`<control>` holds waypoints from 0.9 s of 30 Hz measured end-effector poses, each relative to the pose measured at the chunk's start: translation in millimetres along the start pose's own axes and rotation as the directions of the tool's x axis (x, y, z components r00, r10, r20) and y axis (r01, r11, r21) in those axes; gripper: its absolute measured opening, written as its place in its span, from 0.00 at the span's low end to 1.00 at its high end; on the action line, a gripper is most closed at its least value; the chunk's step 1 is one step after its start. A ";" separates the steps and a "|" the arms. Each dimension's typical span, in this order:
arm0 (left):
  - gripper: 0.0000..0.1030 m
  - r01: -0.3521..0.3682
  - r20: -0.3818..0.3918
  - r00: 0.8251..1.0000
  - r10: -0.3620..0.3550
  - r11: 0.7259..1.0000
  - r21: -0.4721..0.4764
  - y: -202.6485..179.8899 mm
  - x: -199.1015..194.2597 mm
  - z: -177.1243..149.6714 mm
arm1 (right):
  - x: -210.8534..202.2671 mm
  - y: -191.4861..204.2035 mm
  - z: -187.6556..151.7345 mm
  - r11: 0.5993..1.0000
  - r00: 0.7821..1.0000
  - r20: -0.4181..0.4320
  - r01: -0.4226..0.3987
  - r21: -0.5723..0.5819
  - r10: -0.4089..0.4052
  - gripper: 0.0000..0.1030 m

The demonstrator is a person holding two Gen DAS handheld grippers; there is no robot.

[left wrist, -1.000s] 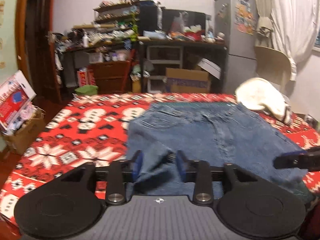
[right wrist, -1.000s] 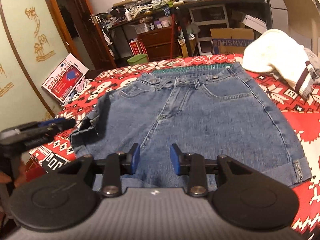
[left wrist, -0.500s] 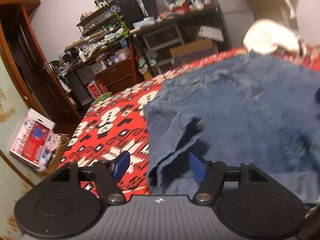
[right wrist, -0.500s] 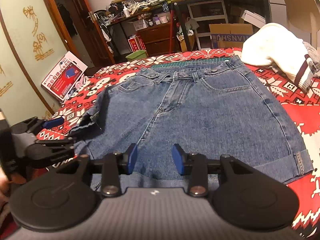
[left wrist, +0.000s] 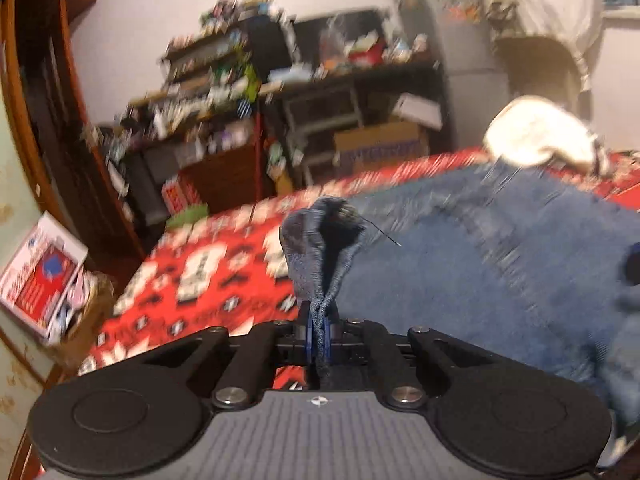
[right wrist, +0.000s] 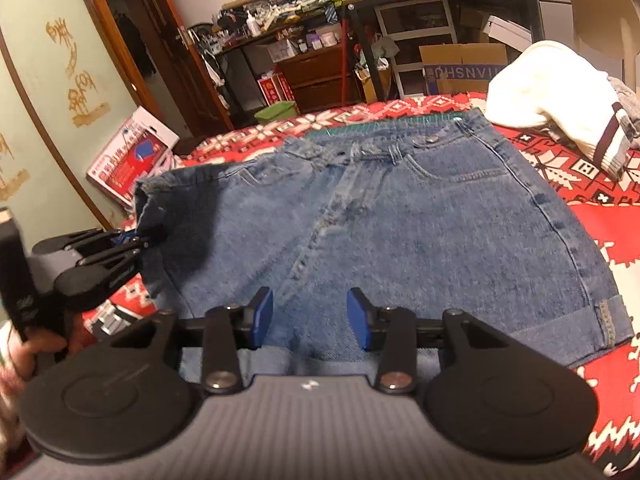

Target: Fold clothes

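Observation:
Blue denim shorts [right wrist: 420,220] lie front side up on a red patterned blanket [right wrist: 592,188], waistband at the far side. My left gripper [left wrist: 318,338] is shut on the shorts' [left wrist: 480,272] left leg edge, and a fold of denim stands up from its pads. In the right wrist view the left gripper [right wrist: 140,240] holds that edge lifted off the blanket, with a person's hand [right wrist: 28,354] on its handle. My right gripper [right wrist: 310,316] stands open over the near hem at the crotch, and its blue pads grip nothing.
A white garment [right wrist: 552,92] lies bunched at the blanket's far right corner, with a chair behind it. Beyond the bed are cluttered shelves, a desk and a cardboard box [right wrist: 464,66]. A red and white box [right wrist: 132,160] leans by the door at the left.
The left gripper's jaws widened, then shut on the shorts' left leg edge and lifted it. The right gripper stayed in place and its jaws opened slightly.

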State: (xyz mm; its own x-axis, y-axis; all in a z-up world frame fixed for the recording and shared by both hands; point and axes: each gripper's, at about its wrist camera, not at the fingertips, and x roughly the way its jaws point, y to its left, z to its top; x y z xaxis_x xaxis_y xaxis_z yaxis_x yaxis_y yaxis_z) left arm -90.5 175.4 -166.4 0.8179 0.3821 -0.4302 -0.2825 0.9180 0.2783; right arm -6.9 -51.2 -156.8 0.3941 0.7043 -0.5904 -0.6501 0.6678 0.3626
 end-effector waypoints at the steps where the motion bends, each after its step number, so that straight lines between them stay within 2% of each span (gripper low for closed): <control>1: 0.05 0.010 0.023 1.000 -0.011 1.000 0.019 -5.7 -6.6 4.5 | -1.3 1.7 3.4 1.000 1.000 0.010 -0.015 0.007 0.015 0.44; 6: 0.05 0.091 0.095 0.991 -0.099 0.992 0.084 -40.9 -30.8 23.0 | -14.3 10.9 23.9 0.991 0.988 0.098 -0.123 0.054 0.118 0.46; 9: 0.05 0.143 0.114 0.981 -0.155 0.984 0.102 -62.0 -39.3 29.0 | -28.8 13.9 35.1 0.984 0.974 0.163 -0.171 0.057 0.160 0.57; 10: 0.05 0.157 0.119 0.978 -0.170 0.982 0.107 -68.5 -41.3 30.4 | -32.2 13.8 37.6 0.983 0.971 0.172 -0.176 0.060 0.164 0.58; 13: 0.05 0.199 0.128 0.968 -0.214 0.973 0.120 -87.7 -46.0 33.0 | -35.6 7.9 41.0 0.981 0.974 0.169 -0.170 0.092 0.153 0.58; 19: 0.05 0.255 0.122 0.952 -0.282 0.946 0.199 -123.3 -55.5 30.2 | -28.5 -21.7 35.9 0.954 0.983 0.128 -0.160 0.254 0.131 0.59; 20: 0.05 0.270 0.116 0.948 -0.296 0.941 0.203 -127.9 -56.8 29.7 | -23.5 -27.2 34.2 0.947 0.985 0.111 -0.158 0.279 0.131 0.56; 22: 0.05 0.290 0.108 0.942 -0.318 0.933 0.214 -135.6 -58.5 28.1 | -12.9 -38.3 30.7 0.932 0.988 0.074 -0.152 0.329 0.135 0.32; 25: 0.05 0.313 0.093 0.936 -0.340 0.923 0.222 -143.9 -58.0 27.3 | -5.2 -52.2 24.2 0.923 0.991 0.062 -0.135 0.361 0.120 0.17; 27: 0.09 0.329 0.081 0.932 -0.352 0.920 0.213 -146.5 -56.4 28.0 | -1.6 -60.4 20.8 0.919 0.992 0.062 -0.124 0.374 0.109 0.13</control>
State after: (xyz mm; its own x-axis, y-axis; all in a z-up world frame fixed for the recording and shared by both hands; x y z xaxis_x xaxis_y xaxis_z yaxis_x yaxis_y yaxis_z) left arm -81.2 16.4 -158.9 0.9026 0.0241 -0.4298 0.1161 0.9478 0.2970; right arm 45.3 -87.7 -162.8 0.3603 0.7865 -0.5017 -0.4038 0.6163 0.6761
